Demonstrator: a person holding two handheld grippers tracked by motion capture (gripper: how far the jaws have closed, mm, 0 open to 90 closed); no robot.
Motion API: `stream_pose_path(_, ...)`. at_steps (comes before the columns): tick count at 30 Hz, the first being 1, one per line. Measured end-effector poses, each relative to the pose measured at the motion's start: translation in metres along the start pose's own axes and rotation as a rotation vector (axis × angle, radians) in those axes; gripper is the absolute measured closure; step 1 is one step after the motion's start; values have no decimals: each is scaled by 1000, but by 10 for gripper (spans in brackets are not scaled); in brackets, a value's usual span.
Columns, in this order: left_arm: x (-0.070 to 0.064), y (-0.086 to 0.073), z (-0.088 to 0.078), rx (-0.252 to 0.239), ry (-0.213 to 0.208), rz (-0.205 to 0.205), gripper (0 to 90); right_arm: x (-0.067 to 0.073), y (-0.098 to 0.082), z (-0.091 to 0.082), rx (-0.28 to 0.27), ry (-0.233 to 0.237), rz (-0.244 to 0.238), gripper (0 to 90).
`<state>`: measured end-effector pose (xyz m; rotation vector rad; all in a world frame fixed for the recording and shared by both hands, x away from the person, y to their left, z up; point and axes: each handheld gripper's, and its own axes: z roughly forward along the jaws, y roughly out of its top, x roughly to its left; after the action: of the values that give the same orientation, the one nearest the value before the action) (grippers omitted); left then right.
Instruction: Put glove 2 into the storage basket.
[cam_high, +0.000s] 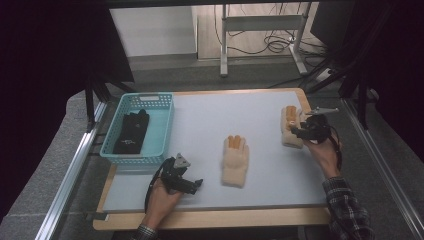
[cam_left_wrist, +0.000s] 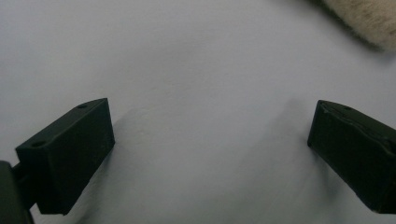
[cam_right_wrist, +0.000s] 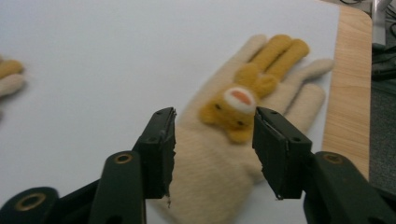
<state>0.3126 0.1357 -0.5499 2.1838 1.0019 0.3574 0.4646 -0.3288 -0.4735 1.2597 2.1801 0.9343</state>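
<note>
Two cream knit gloves with orange fingers lie on the pale mat. One glove (cam_high: 235, 160) is in the middle; its fuzzy edge (cam_left_wrist: 369, 18) shows in the left gripper view. The other glove (cam_high: 290, 125) lies at the right and carries an orange bear face (cam_right_wrist: 233, 109). My right gripper (cam_high: 296, 132) (cam_right_wrist: 212, 154) is open, its jaws standing on either side of that glove's palm just below the bear face. My left gripper (cam_high: 196, 184) (cam_left_wrist: 210, 140) is wide open over bare mat, left of the middle glove, with nothing between its jaws.
A turquoise basket (cam_high: 162, 127) stands at the mat's left and holds a black glove (cam_high: 131, 132). The wooden table edge (cam_right_wrist: 348, 93) runs close to the right glove. A metal rail (cam_high: 70, 175) borders the table's left side.
</note>
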Motion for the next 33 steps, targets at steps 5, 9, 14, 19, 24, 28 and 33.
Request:
stream_pose_path(5, 0, 0, 0, 0, 0, -1, 8, -11, 0, 13, 3, -2, -3, 404)
stream_pose_path(9, 0, 0, 0, 0, 0, -1, 8, -15, -1, 26, 19, -7, -10, 363)
stream_pose_path(14, 0, 0, 0, 0, 0, -1, 8, -20, -3, 38, 29, -7, -19, 354)
stream_pose_path(19, 0, 0, 0, 2, -1, -1, 8, -19, -1, 49, 34, -3, -44, 351)
stream_pose_path(24, 0, 0, 0, 2, -1, -1, 8, -16, 1, 58, 70, -20, -65, 494)
stream_pose_path(28, 0, 0, 0, 2, -1, -1, 8, -16, 0, 58, 69, -18, -30, 575)
stream_pose_path(33, 0, 0, 0, 2, -1, -1, 8, -17, 1, 50, 59, -18, 13, 611)
